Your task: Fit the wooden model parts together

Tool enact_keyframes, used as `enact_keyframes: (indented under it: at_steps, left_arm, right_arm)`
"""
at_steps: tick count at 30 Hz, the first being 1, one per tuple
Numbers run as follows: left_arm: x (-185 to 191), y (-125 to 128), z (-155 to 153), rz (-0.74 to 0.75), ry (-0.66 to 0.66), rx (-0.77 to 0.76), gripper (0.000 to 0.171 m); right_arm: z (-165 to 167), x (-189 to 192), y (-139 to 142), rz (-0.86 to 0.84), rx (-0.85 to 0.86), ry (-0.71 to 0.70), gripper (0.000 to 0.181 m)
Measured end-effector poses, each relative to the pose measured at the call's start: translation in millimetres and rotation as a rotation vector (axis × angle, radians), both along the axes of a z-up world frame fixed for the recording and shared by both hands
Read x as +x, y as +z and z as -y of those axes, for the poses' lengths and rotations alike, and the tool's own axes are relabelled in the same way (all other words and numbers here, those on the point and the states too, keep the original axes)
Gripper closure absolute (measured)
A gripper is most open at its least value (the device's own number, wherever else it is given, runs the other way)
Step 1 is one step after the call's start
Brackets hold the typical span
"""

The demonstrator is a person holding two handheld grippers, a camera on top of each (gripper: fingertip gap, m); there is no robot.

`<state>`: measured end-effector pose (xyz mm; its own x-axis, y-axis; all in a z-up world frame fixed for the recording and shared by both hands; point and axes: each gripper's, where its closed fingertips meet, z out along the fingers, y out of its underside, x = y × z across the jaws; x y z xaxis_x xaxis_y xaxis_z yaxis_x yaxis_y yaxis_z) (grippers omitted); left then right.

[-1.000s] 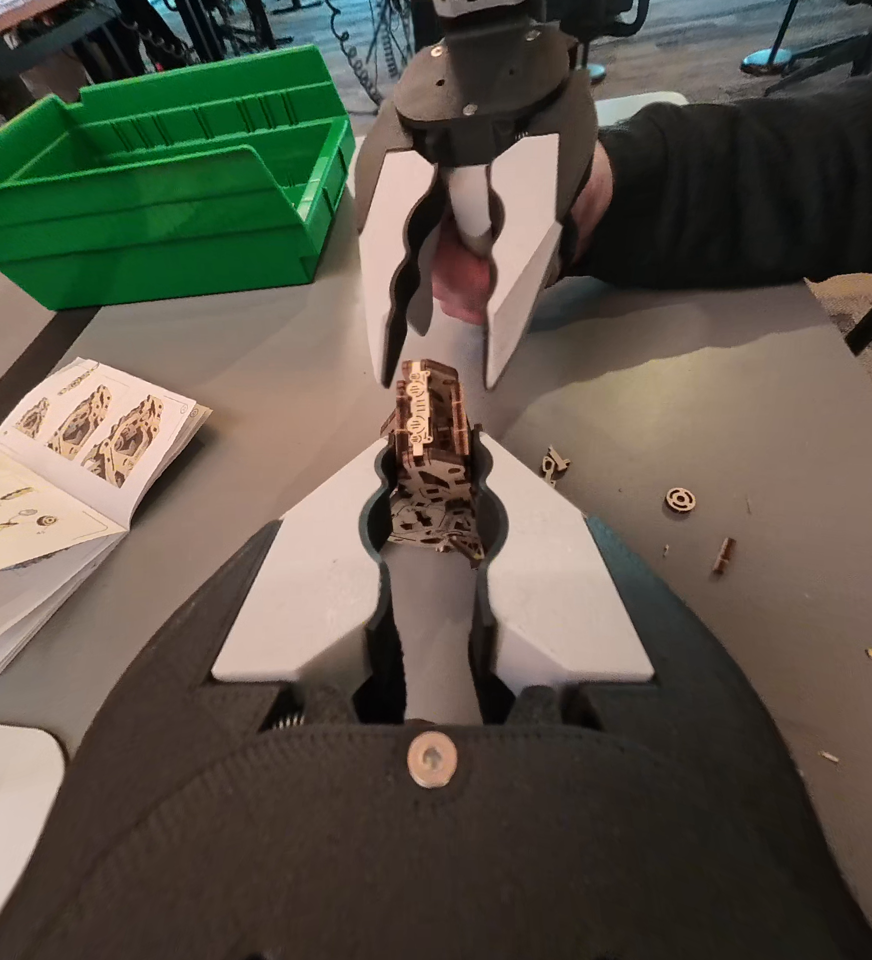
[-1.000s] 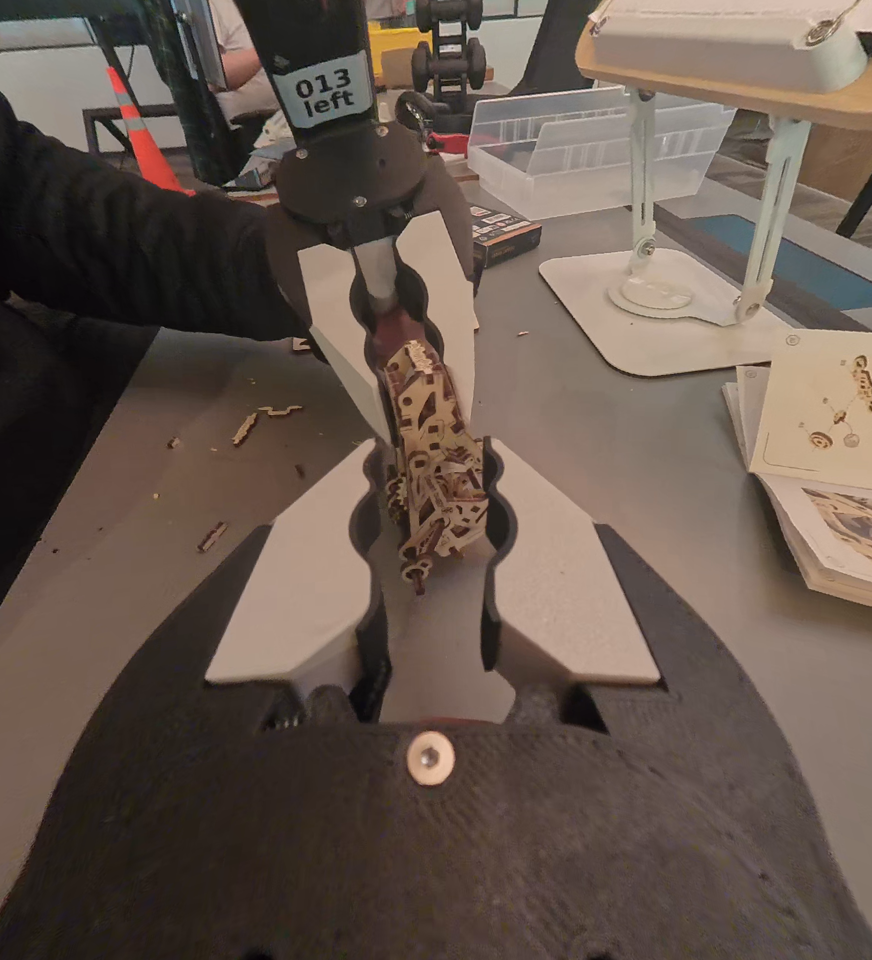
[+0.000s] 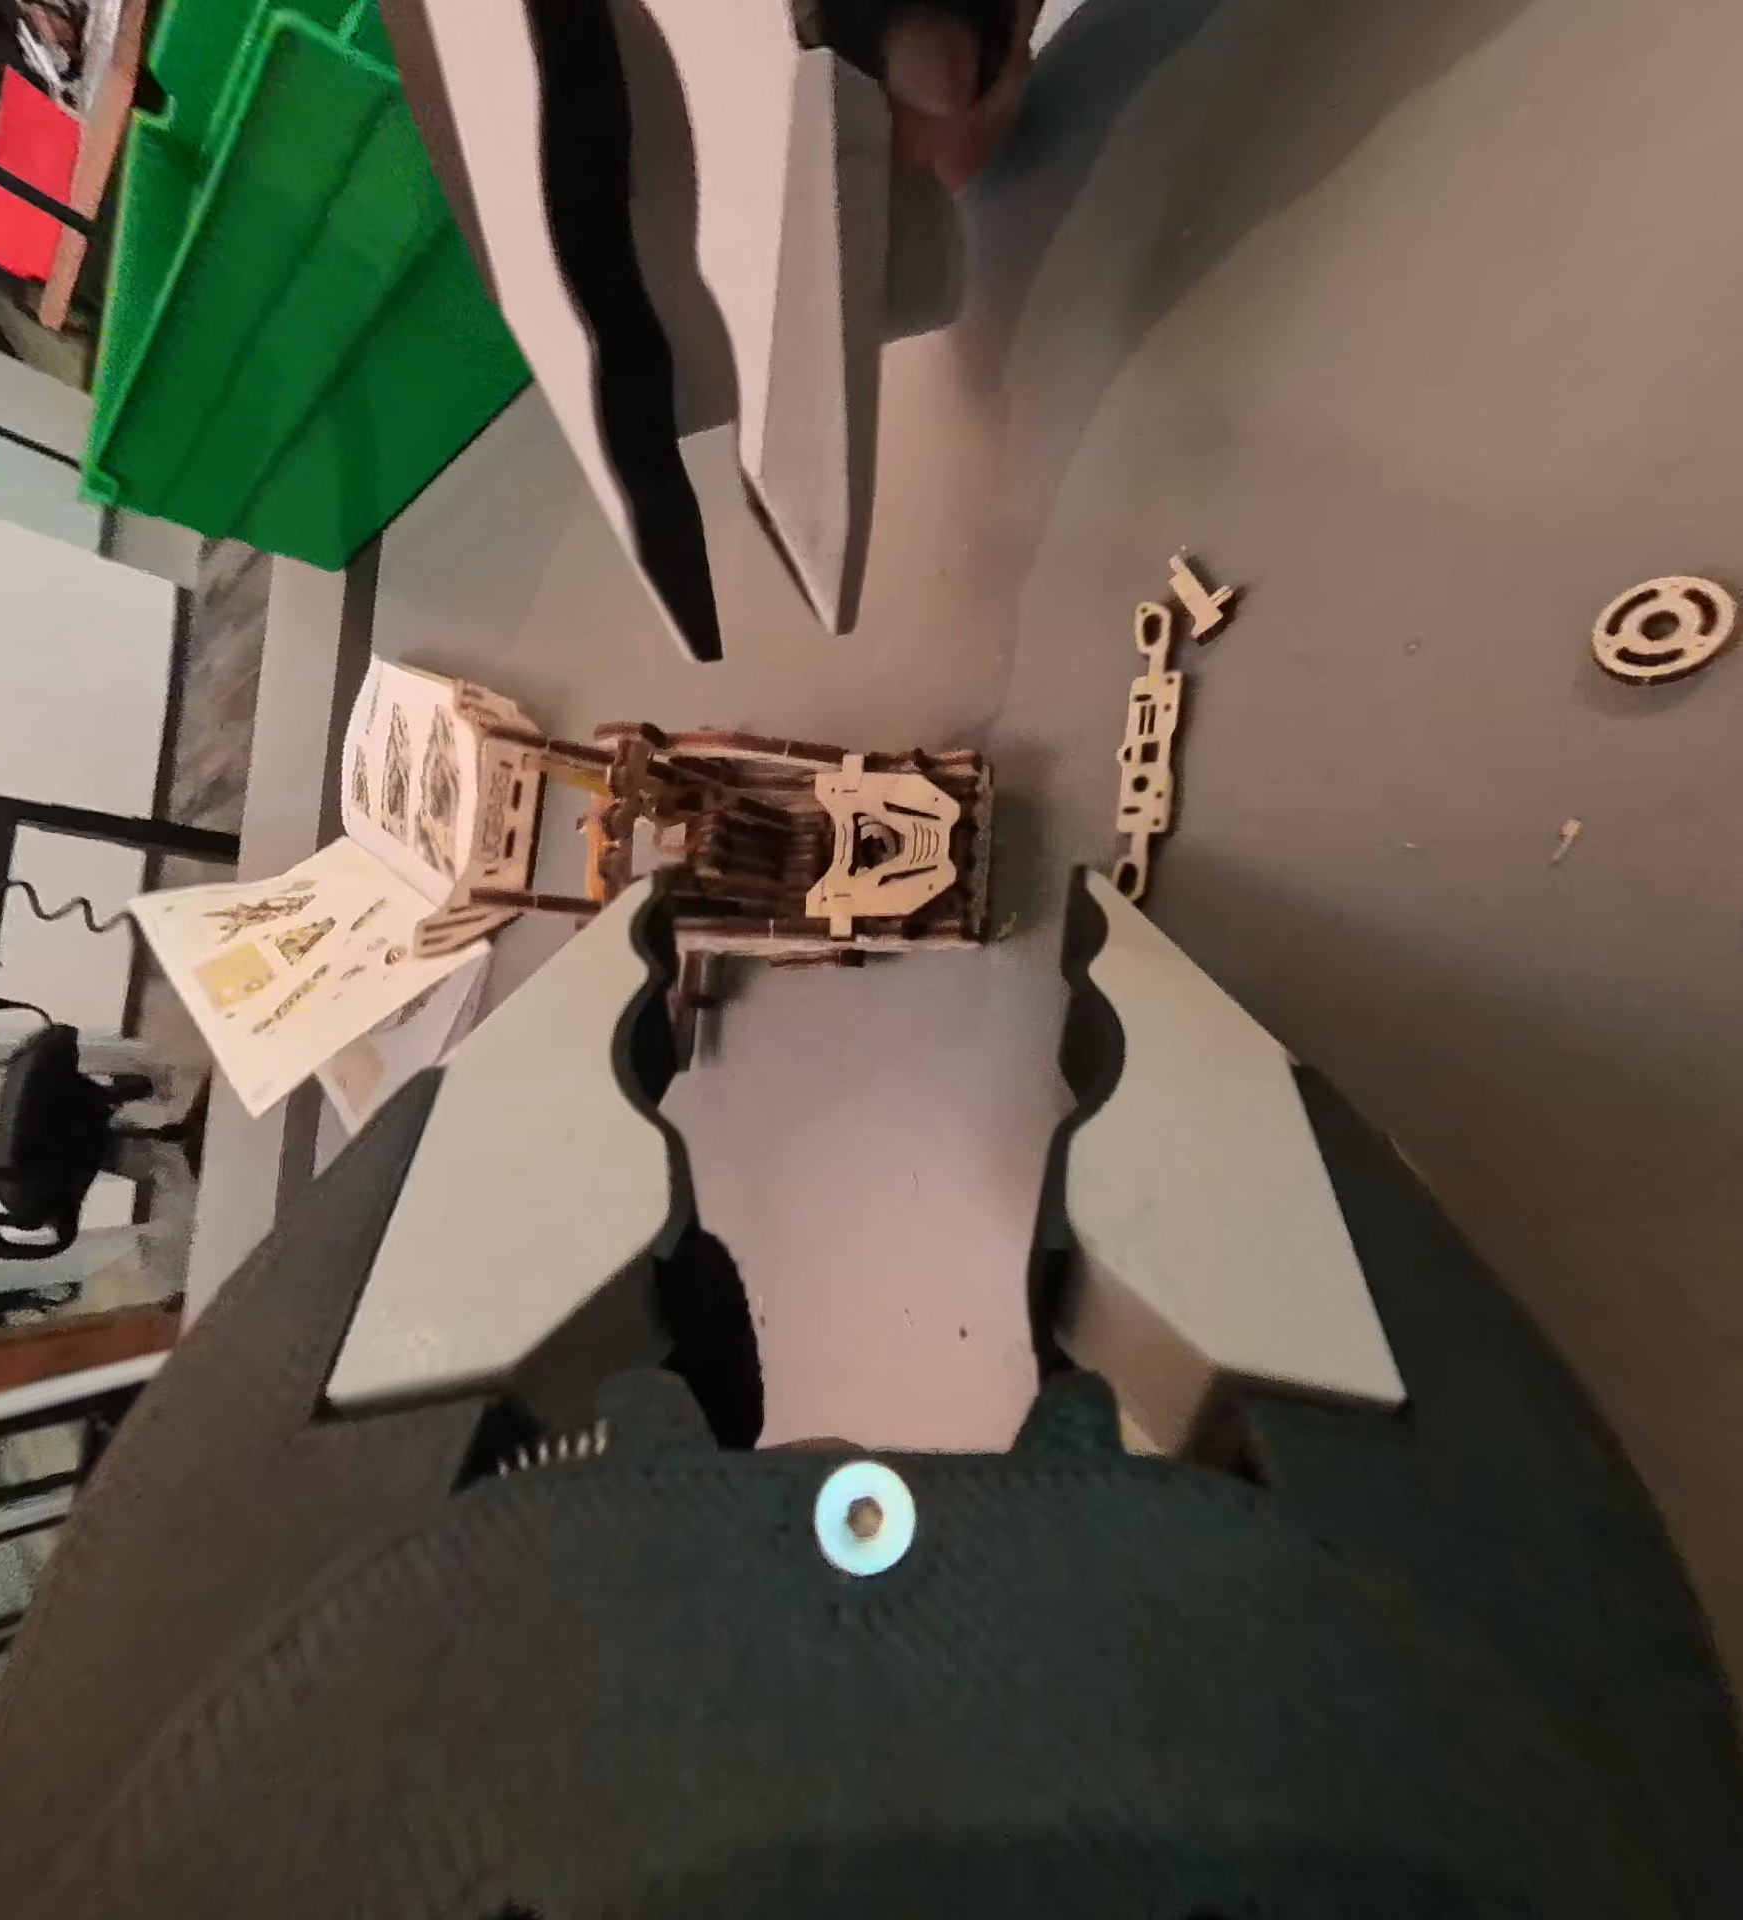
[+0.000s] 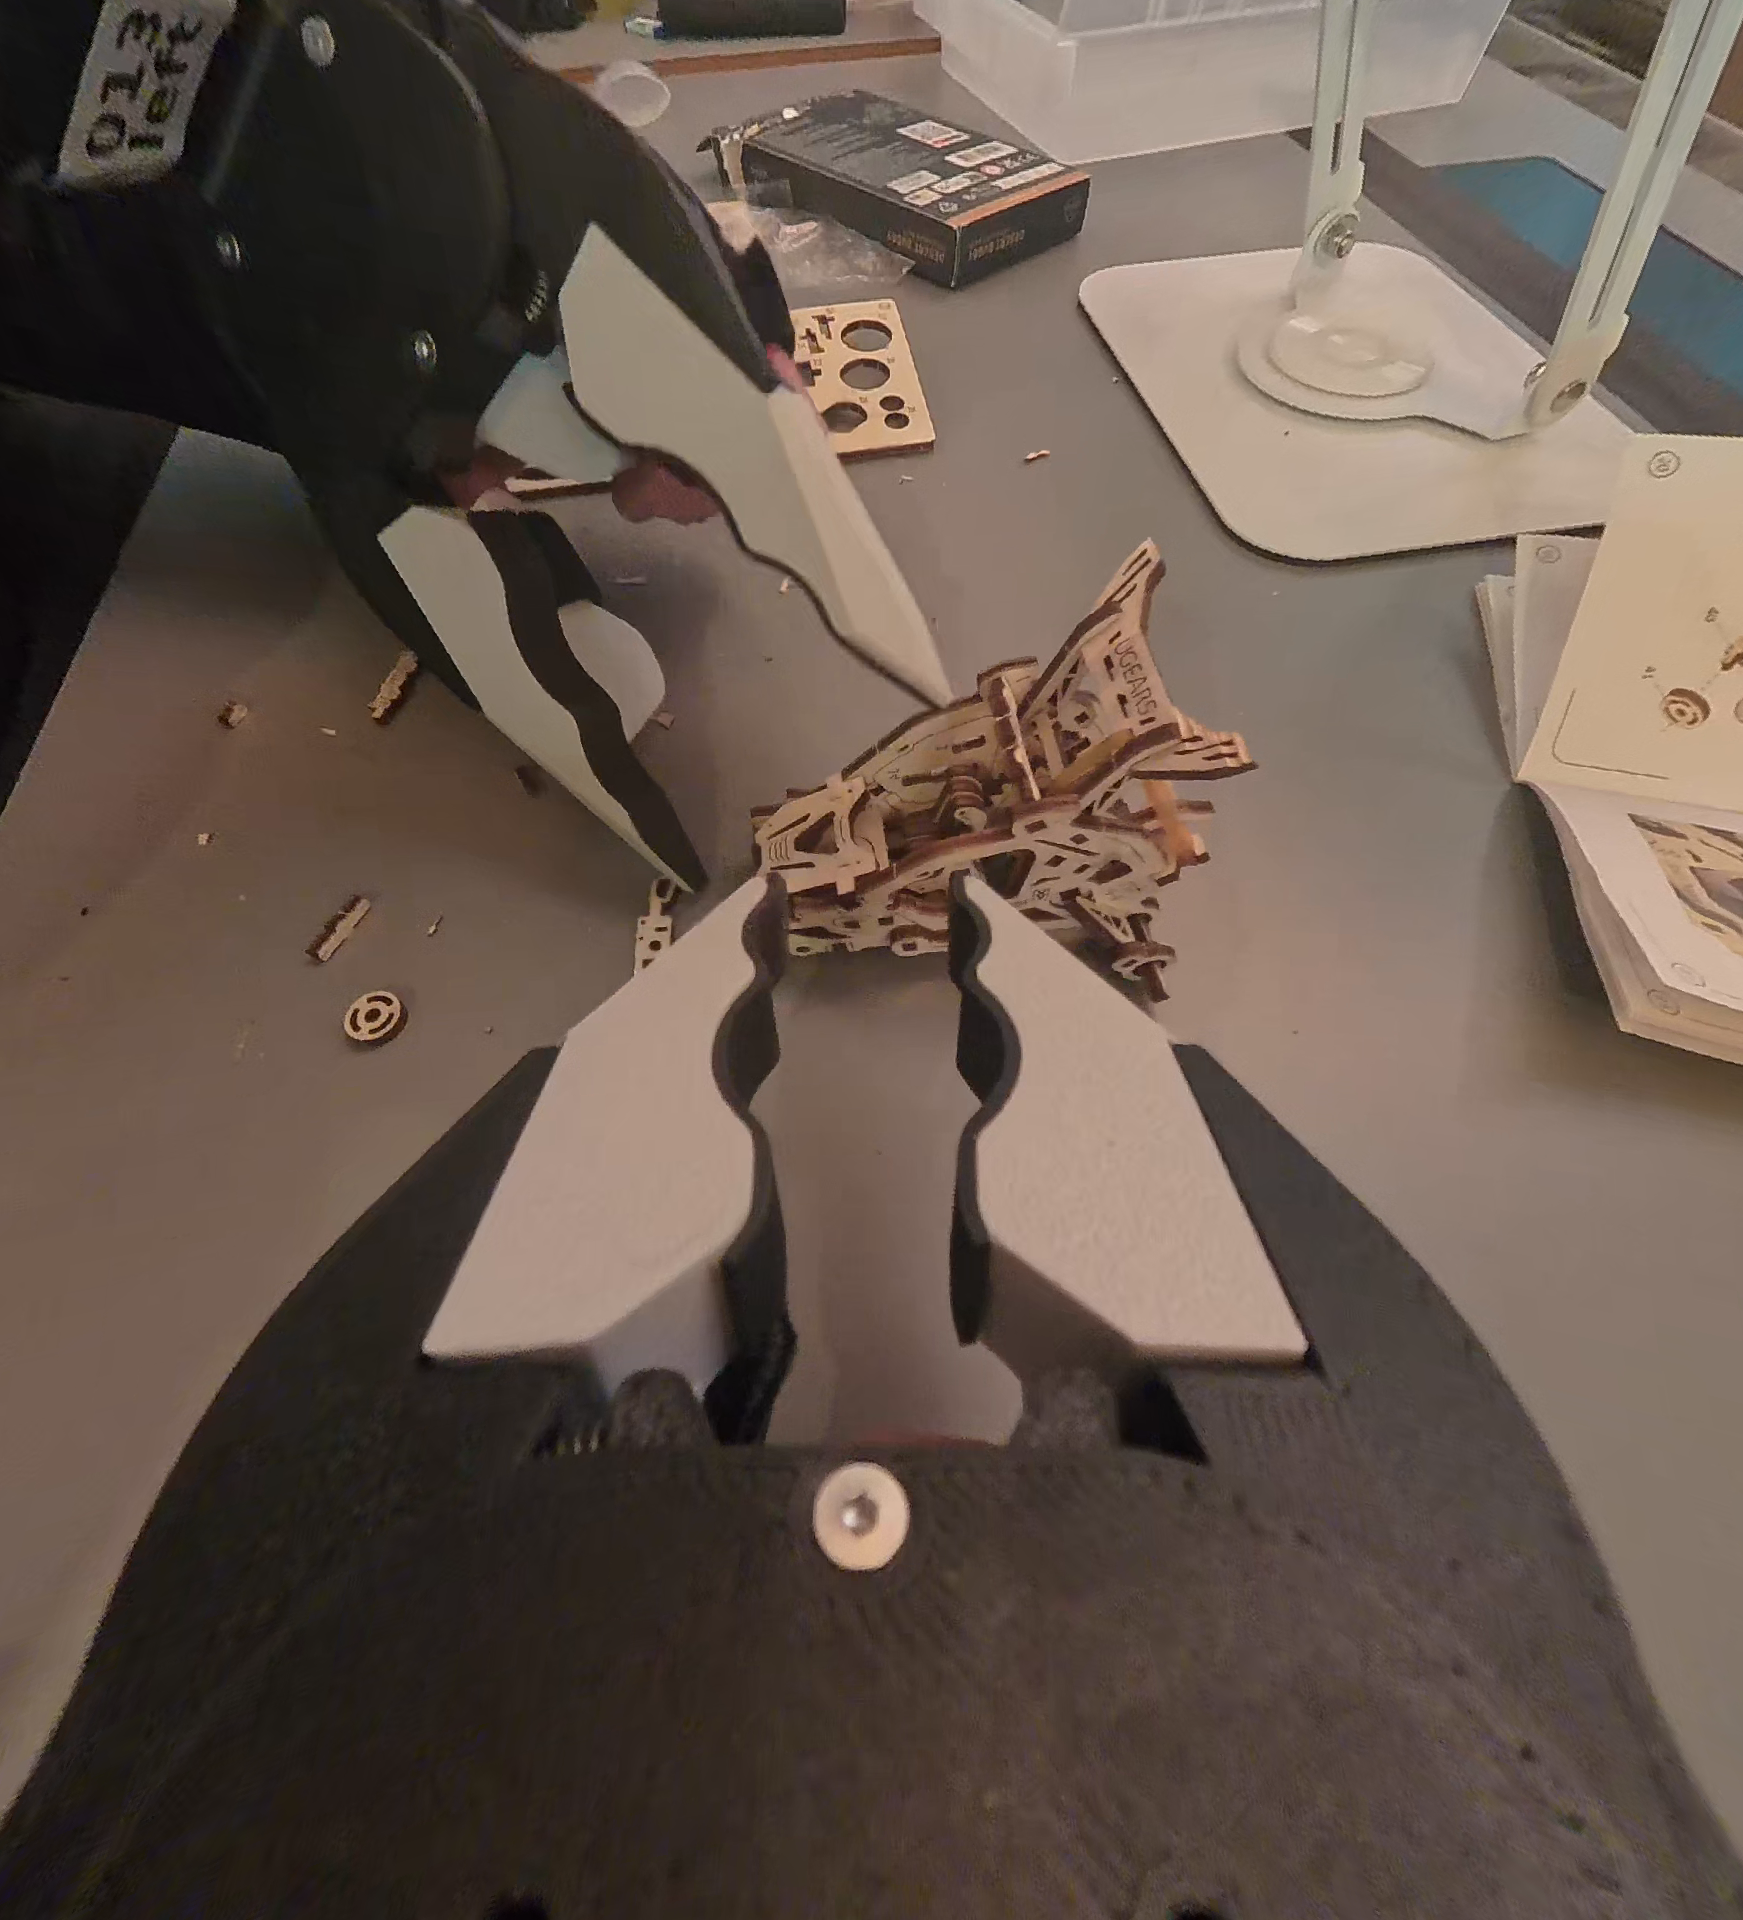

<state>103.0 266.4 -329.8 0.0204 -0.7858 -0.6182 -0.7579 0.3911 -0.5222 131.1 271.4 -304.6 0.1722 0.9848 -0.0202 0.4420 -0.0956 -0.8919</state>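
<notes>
Wooden model (image 4: 992, 831) free on grey table (image 4: 1262, 727), both grippers spread, empty.
Left wrist view: left gripper (image 3: 862, 894) wide over model; green bin (image 3: 295, 291) beyond it. Right wrist view: right gripper (image 4: 862, 899) narrower gap, just short of model; black box (image 4: 914, 203) behind, booklet (image 4: 1677, 748) to the right.

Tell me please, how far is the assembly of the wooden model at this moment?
Done: most of the wooden model is assembled and lies on the table. In hand: nothing; the left gripper and right gripper are both open. Left: a round disc and a long strip lie loose beside it.
</notes>
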Motion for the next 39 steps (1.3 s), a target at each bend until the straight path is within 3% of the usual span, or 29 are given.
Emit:
enact_keyframes:
  at_steps: [7, 20, 24, 27, 31, 36, 39]
  left_arm:
    - [-19.2, 7.1, -3.3, 0.11, 0.105, -0.143, 0.11]
    - [-9.5, 0.2, -5.9, 0.167, 0.159, -0.296, 0.127]
    - [-6.4, -4.7, -0.5, 0.159, 0.163, -0.319, 0.124]
    - [-3.7, -5.4, 1.1, 0.165, 0.186, -0.311, 0.116]
    - [-7.7, -1.1, 3.2, 0.2, 0.206, -0.326, 0.12]
    - [-7.0, -7.5, 4.9, 0.225, 0.258, -0.5, 0.111]
    - [0.1, -6.1, 9.8, 0.219, 0.24, -0.512, 0.111]
  right_arm:
    - [-1.3, 0.9, -5.7, 0.024, -0.028, -0.009, 0.152]
    - [-3.6, -8.2, -25.9, 0.149, -0.023, -0.044, 0.155]
    - [-3.6, -12.6, -27.0, 0.158, -0.011, -0.051, 0.164]
    - [-5.8, -13.0, -26.8, 0.156, -0.01, -0.066, 0.16]
    - [-11.5, -7.0, -26.8, 0.151, -0.038, -0.102, 0.158]
    - [-15.9, -7.9, -25.9, 0.129, -0.108, -0.144, 0.144]
    - [-14.8, -19.4, -23.9, 0.112, -0.154, -0.15, 0.135]
